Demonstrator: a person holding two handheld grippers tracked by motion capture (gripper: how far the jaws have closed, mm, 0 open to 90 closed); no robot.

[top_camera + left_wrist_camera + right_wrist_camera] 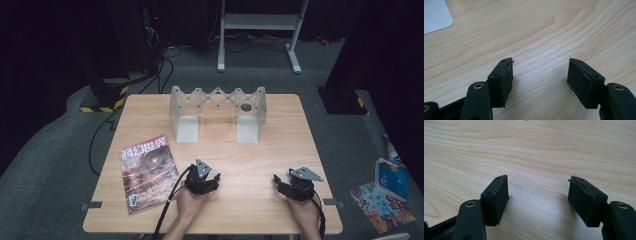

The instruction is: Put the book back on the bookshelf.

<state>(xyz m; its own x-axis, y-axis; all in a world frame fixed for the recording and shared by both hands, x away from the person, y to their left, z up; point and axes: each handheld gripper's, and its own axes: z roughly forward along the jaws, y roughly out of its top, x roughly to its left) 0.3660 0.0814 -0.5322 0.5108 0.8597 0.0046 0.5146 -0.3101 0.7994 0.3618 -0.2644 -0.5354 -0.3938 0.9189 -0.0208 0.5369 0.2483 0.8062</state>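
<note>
Cropping the magazine [148, 172]; both grippers gape empty.

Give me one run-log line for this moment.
left gripper: open, nothing held | right gripper: open, nothing held | magazine: flat, left of left gripper | grey rack: far side of table

"科幻世界" on magazine [148, 172] cover

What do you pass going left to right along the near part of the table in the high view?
Magazine → left gripper → right gripper, all on the wooden table; both grippers open with nothing between them.
</note>
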